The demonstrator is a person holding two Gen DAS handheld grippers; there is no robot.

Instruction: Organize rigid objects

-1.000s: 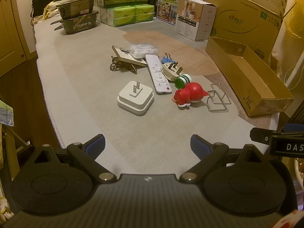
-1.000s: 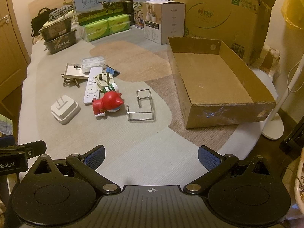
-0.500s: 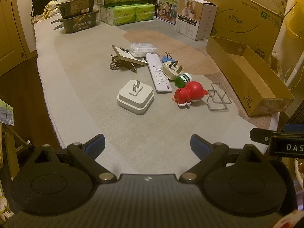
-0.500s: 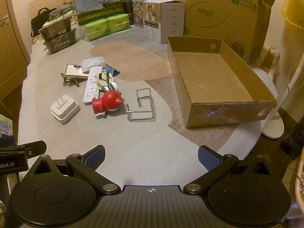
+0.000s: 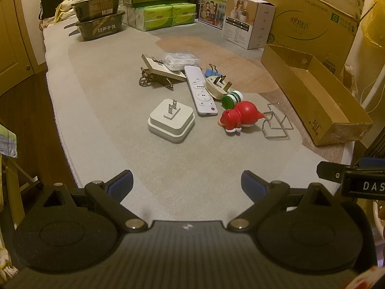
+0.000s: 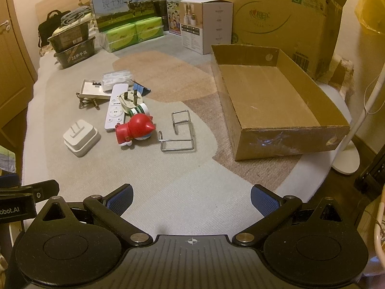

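I hold left gripper [image 5: 187, 185] and right gripper [image 6: 191, 198] wide open, empty, short of the red cat figurine [image 6: 134, 129], shallow cardboard tray [image 6: 290, 139] unfilled beside

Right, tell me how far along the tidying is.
Nothing looks done: the cardboard box holds nothing. Nothing is in hand: the left gripper and right gripper are open over the mat. Left: the white adapter, remote, red figure, wire rack and the rest.
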